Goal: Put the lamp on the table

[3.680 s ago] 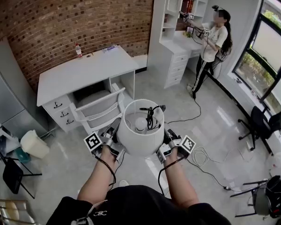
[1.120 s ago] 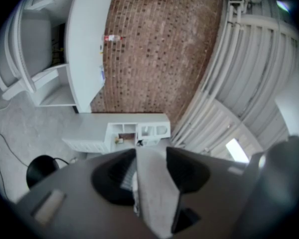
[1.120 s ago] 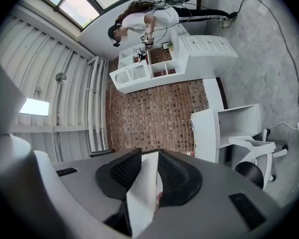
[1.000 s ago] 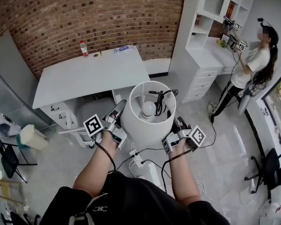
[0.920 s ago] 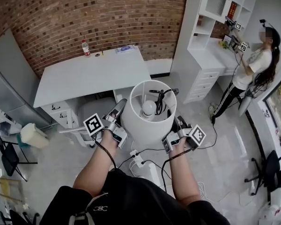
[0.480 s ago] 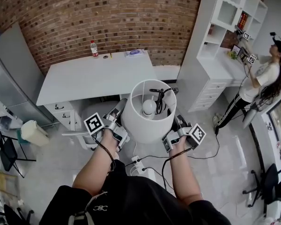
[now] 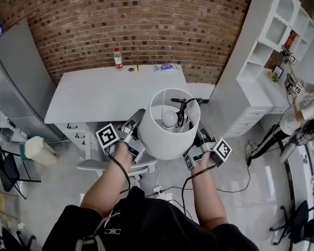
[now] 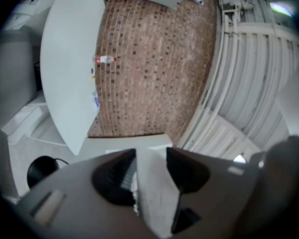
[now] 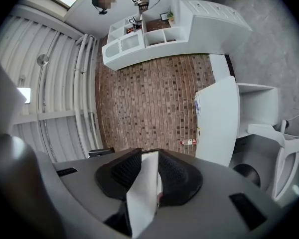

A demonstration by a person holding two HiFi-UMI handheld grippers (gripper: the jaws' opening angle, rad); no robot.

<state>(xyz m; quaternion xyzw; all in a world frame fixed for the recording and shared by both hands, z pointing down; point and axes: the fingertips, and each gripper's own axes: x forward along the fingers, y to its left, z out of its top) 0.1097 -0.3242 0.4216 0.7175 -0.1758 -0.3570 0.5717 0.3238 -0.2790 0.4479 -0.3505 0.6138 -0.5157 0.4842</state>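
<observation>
The lamp (image 7: 172,123) has a white drum shade with a bulb and a black cord inside. I hold it in the air by the shade, just in front of the white table's (image 7: 112,94) near edge. My left gripper (image 7: 136,120) is shut on the shade's left wall, and its jaws press the white wall (image 8: 153,193) in the left gripper view. On the shade's right wall, my right gripper (image 7: 198,138) is also shut, with the white wall (image 9: 145,193) between its pads. The lamp's base is hidden under the shade.
A bottle (image 7: 117,58) and small items stand at the table's back edge by the brick wall. A chair (image 7: 118,166) sits below the lamp. A grey cabinet (image 7: 13,88) and white bin (image 7: 38,150) are left. White shelves (image 7: 275,46) and a person (image 7: 309,109) are right. Cables lie on the floor (image 7: 162,190).
The view has swung left and forward: the table now lies straight ahead and closer to the lamp. The person and shelves slid to the right edge. Both grippers still hold the shade.
</observation>
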